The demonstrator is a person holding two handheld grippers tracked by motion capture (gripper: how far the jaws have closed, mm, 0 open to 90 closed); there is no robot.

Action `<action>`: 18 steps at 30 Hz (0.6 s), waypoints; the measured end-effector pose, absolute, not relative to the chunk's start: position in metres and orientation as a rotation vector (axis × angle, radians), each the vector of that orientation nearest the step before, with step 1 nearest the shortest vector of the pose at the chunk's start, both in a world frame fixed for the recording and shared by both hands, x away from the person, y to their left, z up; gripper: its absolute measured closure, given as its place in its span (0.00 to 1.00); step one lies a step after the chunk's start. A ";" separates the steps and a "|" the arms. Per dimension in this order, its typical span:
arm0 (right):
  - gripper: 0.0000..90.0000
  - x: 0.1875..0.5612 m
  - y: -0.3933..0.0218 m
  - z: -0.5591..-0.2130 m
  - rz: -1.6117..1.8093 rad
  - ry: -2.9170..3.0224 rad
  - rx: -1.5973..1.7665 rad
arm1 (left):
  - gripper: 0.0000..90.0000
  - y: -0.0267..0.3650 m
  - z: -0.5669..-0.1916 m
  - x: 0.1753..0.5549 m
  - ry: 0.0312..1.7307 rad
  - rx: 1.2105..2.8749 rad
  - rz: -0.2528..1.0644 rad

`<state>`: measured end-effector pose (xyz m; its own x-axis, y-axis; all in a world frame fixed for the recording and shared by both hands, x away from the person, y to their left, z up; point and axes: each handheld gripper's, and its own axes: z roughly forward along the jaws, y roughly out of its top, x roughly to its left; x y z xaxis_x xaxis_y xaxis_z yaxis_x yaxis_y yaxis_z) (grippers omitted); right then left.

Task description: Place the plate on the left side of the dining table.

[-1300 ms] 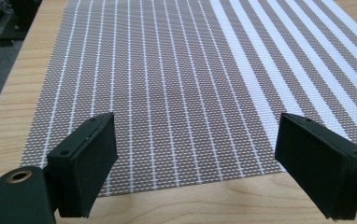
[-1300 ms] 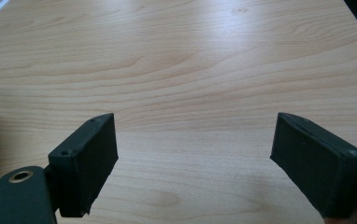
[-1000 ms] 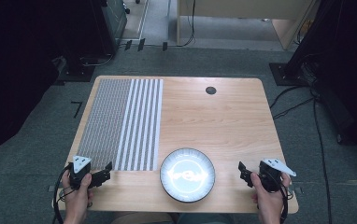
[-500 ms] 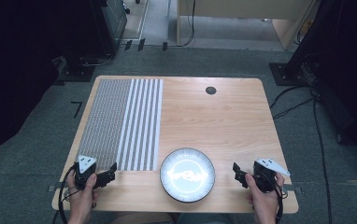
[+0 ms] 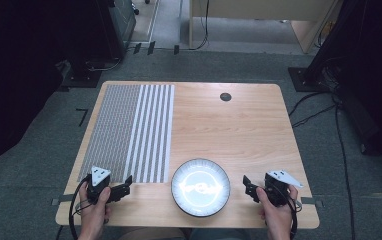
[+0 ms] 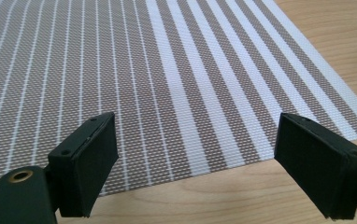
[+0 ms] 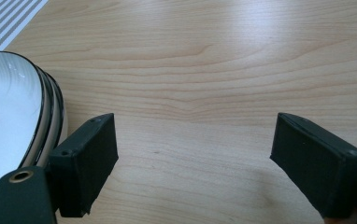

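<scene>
Both the left gripper [image 5: 124, 188] and the right gripper [image 5: 247, 187] have their fingers wide apart and hold nothing, and the white plate [image 5: 200, 186] between them near the table [image 5: 239, 130] edge could slide off if bumped.

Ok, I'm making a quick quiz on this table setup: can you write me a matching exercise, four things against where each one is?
Things:
1. plate
2. striped mat
3. left gripper
4. round dark disc

Places:
A. far side of the table, right of the mat
B. near edge, between the two grippers
C. left part of the table
D. by the mat's near edge, open

Pairs: 1-B, 2-C, 3-D, 4-A
</scene>
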<state>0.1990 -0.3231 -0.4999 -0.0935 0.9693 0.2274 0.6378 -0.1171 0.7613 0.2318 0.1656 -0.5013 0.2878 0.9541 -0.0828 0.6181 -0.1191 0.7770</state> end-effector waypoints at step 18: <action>0.16 0.200 -0.309 -0.500 1.114 1.776 1.760 | 0.15 0.131 -0.502 0.228 1.345 1.868 0.543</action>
